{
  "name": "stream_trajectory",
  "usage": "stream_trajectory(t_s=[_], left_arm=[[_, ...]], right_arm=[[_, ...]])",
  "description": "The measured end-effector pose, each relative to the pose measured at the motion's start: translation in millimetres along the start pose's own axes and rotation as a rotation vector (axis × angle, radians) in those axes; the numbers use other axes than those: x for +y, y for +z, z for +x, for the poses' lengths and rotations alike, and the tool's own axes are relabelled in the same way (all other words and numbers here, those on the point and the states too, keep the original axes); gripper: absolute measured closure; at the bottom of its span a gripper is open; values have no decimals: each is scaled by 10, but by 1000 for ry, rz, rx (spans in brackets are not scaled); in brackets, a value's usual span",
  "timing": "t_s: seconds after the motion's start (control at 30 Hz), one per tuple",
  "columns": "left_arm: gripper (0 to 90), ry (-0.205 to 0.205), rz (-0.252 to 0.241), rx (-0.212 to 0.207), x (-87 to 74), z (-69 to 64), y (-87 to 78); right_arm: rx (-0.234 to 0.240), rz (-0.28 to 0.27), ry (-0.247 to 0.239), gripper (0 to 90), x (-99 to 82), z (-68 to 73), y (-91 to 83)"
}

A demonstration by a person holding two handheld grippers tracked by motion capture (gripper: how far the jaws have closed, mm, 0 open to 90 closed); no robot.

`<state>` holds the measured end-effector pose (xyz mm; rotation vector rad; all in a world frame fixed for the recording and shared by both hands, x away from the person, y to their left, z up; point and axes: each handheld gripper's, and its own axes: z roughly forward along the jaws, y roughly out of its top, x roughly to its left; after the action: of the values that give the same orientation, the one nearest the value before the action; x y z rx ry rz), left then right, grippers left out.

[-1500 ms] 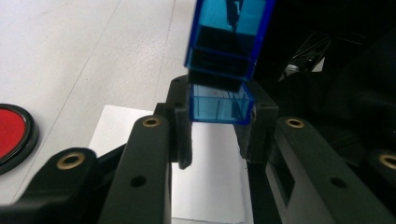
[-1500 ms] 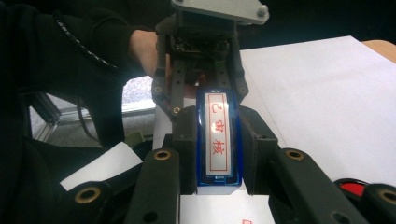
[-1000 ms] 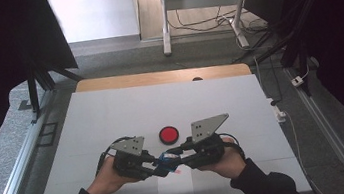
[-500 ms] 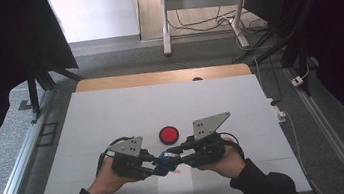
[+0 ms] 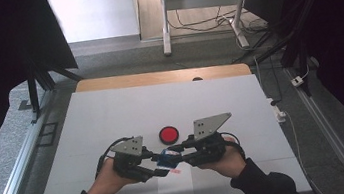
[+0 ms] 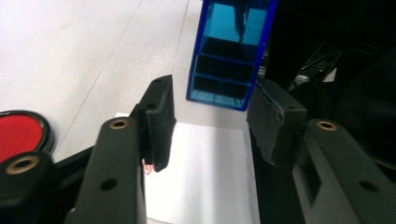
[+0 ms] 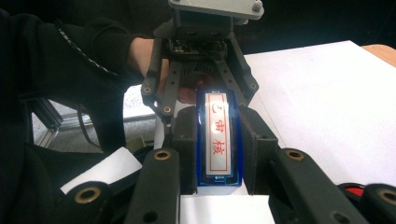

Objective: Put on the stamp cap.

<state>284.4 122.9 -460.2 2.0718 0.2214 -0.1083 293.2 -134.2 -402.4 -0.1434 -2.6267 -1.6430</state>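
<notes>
We see our left gripper (image 5: 153,166) at nine o'clock, its matte black jaws just opening, pads off the blue box (image 5: 166,159). This glossy translucent stamp box lies lengthwise between both grippers. Our right gripper (image 5: 176,155) clamps it. A round red disc (image 5: 168,135) sits at twelve o'clock, white paper (image 5: 175,193) below.
</notes>
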Motion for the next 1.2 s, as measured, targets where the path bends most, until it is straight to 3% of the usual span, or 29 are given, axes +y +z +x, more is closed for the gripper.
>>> stream_trajectory(t_s=[0.67,1.0,1.2], left_arm=[[295,-48,44,150,-88,-124,-194],[180,-130,64,231,-183,-227,-329],[118,-191,73,304,-287,-322,-468]], right_arm=[[-42,14,-13,713,-3,12,-20],[-62,21,-7,712,-9,14,-28],[-72,31,-4,712,-13,10,-31]])
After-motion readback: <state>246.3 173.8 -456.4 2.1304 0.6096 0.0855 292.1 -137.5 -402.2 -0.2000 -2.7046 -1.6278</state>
